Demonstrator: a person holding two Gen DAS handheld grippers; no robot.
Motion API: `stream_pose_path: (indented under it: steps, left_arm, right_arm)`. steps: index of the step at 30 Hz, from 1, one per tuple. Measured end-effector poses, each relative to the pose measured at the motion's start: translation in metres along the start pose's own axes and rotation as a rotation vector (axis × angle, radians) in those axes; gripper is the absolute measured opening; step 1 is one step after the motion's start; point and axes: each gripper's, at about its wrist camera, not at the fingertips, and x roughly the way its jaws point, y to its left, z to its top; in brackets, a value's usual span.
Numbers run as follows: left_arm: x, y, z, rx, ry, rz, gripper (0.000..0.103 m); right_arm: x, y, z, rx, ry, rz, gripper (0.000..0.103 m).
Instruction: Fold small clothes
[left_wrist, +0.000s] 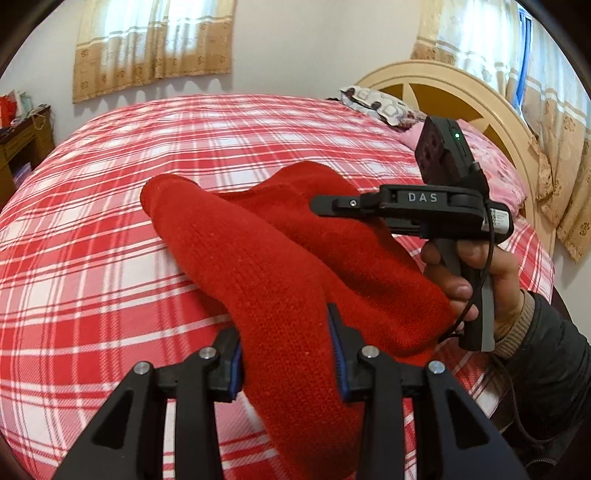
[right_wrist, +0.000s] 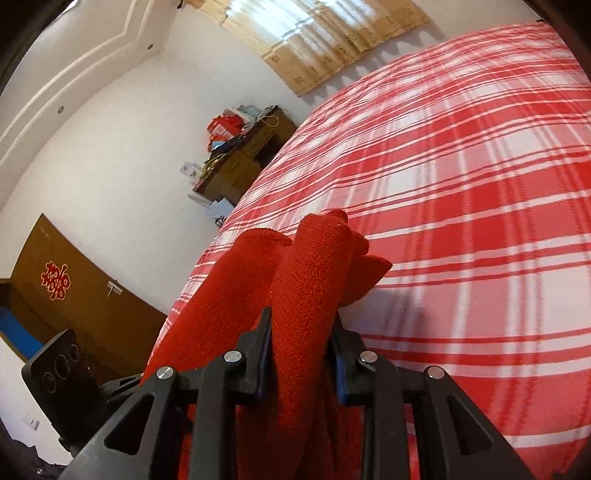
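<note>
A red knitted garment (left_wrist: 266, 258) hangs bunched above the red and white plaid bed (left_wrist: 110, 221). My left gripper (left_wrist: 288, 354) is shut on a thick fold of it at the bottom of the left wrist view. My right gripper (right_wrist: 301, 354) is shut on another bunched fold of the garment (right_wrist: 306, 280) in the right wrist view. The right gripper's body (left_wrist: 424, 206), held in a hand, shows to the right in the left wrist view, its fingertips against the cloth. The left gripper's camera block (right_wrist: 59, 365) shows at lower left in the right wrist view.
A cream headboard (left_wrist: 461, 92) and patterned pillows (left_wrist: 380, 103) lie at the bed's far right. A wooden cabinet (right_wrist: 243, 158) with bags on it stands by the wall. A brown door (right_wrist: 74, 295) and curtained windows (left_wrist: 155, 44) are in view.
</note>
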Motion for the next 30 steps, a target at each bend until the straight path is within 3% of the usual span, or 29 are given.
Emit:
stream_pose_path:
  steps: [12,30]
  left_arm:
    - [-0.020,0.033,-0.020,-0.078,-0.017,0.063,0.039]
    - [-0.052,0.073,-0.047,-0.152,-0.040,0.134,0.039]
  right_arm:
    - [0.054,0.046,-0.004,-0.053,0.073,0.058,0.027]
    - [0.111,0.078,-0.011,-0.045,0.157,0.111,0.027]
